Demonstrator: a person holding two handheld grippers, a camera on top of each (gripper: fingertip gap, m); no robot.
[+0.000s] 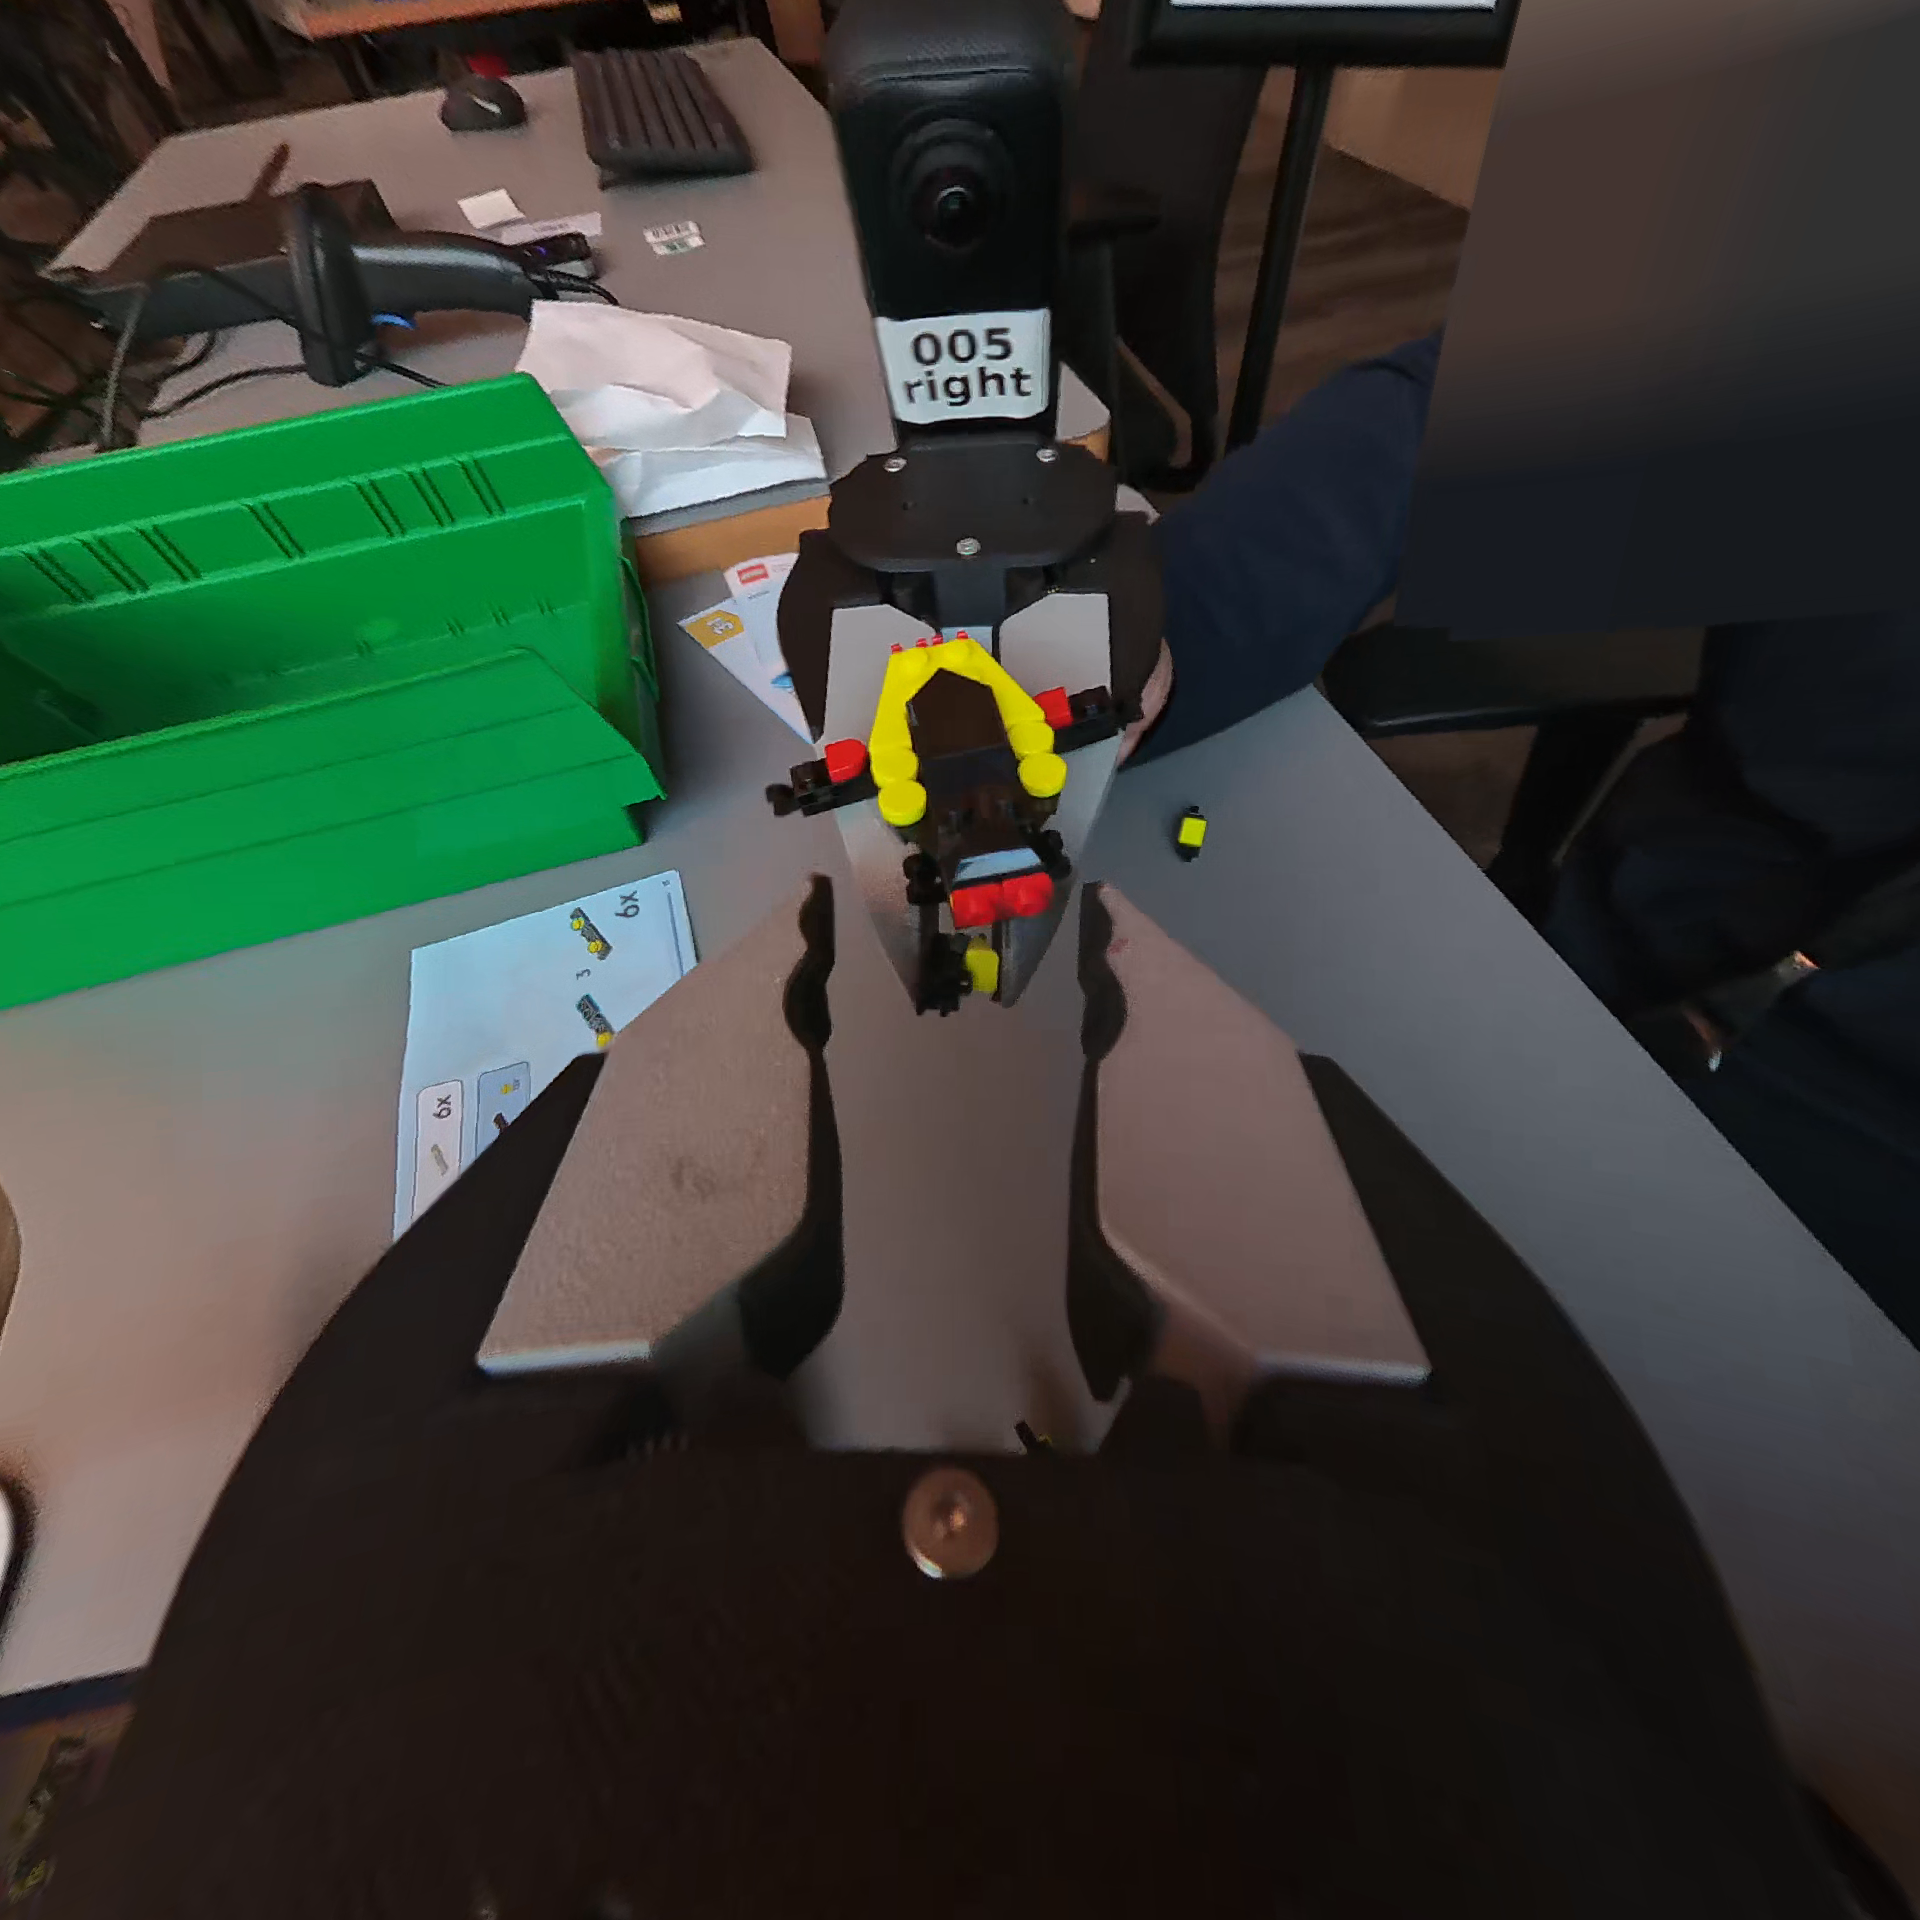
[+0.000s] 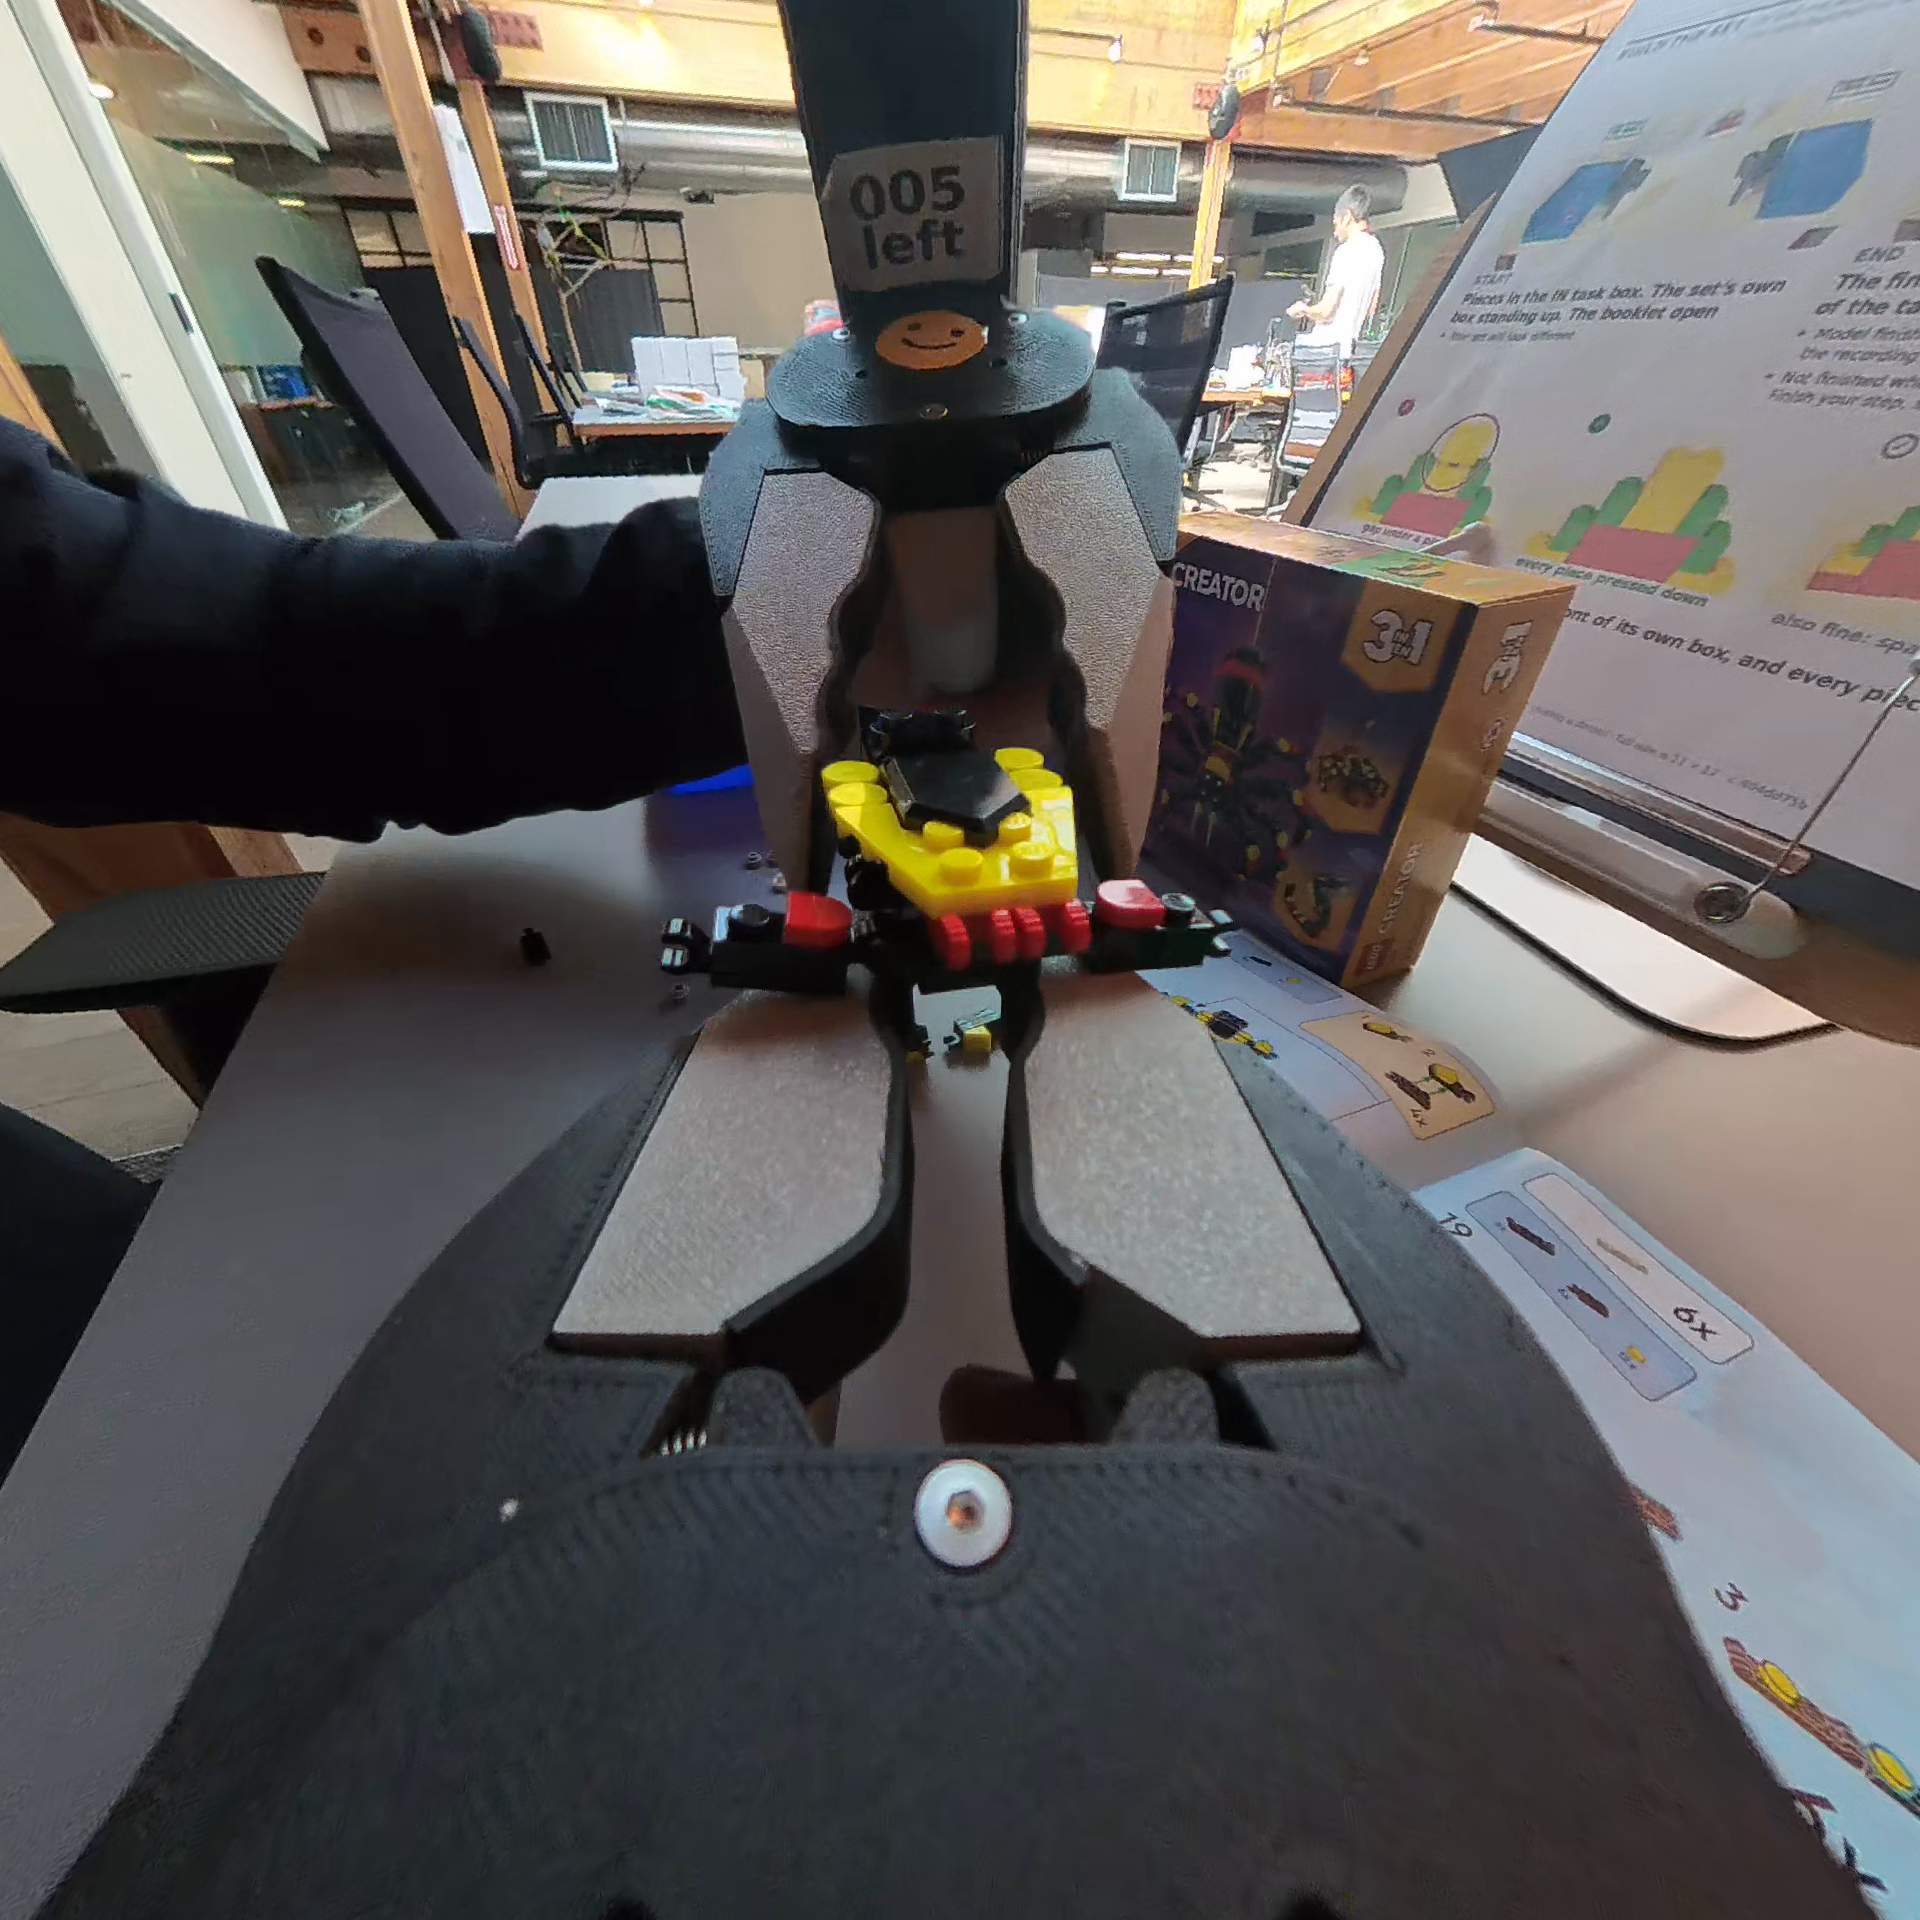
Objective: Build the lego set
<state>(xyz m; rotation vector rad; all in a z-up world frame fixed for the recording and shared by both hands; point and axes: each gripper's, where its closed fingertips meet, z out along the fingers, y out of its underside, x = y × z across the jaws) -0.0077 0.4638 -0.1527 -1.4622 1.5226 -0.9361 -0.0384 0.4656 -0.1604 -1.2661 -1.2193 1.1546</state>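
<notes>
The grey table (image 1: 1299, 1039) carries everything, and the open instruction booklet (image 1: 540, 997) is your reference. The green bin (image 1: 312, 675) sits behind the booklet. The set's box (image 2: 1351, 748) stands upright at the booklet's far edge.

The lego model (image 2: 956, 831) hangs in the air above the table, just beside the booklet and between your two tools. It is a small build: a yellow wedge plate with a black tile on top, a row of red pieces under it, and thin black arms with red caps sticking out to both sides. Expect it to be light and rigid, but fragile at the joints, since those side arms and the clipped-on tail bits would likely pop off under a sideways squeeze. Grip the thick central body, not the arms.

Your right gripper (image 2: 956, 1023) has its fingers nearly together, pinching the black stem under the model's body. Your left gripper (image 1: 956, 914) stands spread, its fingers flanking the model's other end. Whether they touch it cannot be told, and it carries nothing.

A loose yellow-and-black piece (image 1: 1192, 831) lies on the table on the far side of the model from the booklet. A tiny black piece (image 2: 533, 945) also lies well apart from the booklet.
</notes>
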